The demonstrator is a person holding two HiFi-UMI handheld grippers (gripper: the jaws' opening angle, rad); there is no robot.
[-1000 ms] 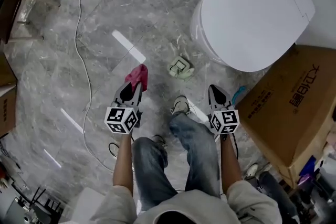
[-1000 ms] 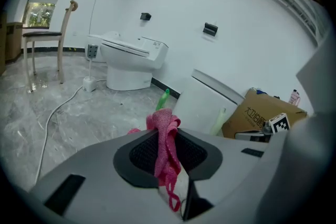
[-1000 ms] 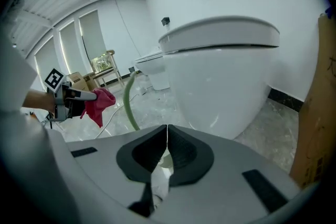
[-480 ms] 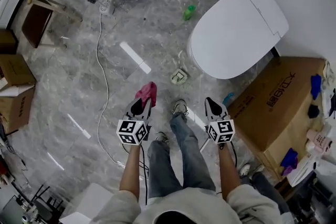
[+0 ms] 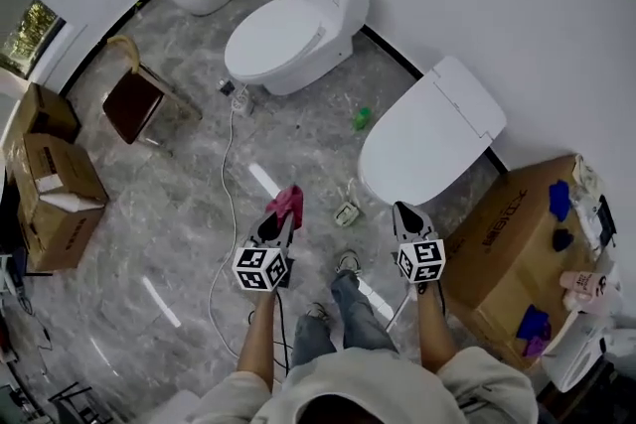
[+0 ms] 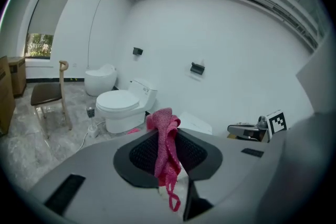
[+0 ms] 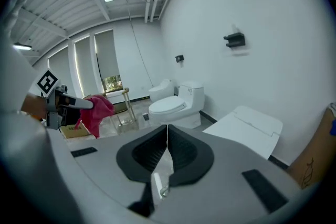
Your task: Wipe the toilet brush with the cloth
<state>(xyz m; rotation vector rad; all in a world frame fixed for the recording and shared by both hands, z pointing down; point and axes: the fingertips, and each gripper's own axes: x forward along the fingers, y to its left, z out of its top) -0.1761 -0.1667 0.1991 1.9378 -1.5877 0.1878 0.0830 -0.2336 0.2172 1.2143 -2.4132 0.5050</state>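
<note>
Pink, loosely knitted cloth (image 6: pixel 165 147) hangs bunched, with one thread loop dangling. It is clamped between the jaws of the left gripper (image 5: pixel 278 218), above the grey marble floor (image 5: pixel 189 204). One cloth, two grippers, three white toilets (image 5: pixel 288 35). The right gripper (image 5: pixel 404 212) is level beside it, well apart, its jaws pressed together on nothing.

No text, number or brand can be read. Dark print is seen on the side of the cardboard box (image 5: pixel 517 243), too small to be made out. Square black-and-white coded markers are carried on the left gripper (image 5: pixel 281 218) and the right gripper (image 5: pixel 402 211).
</note>
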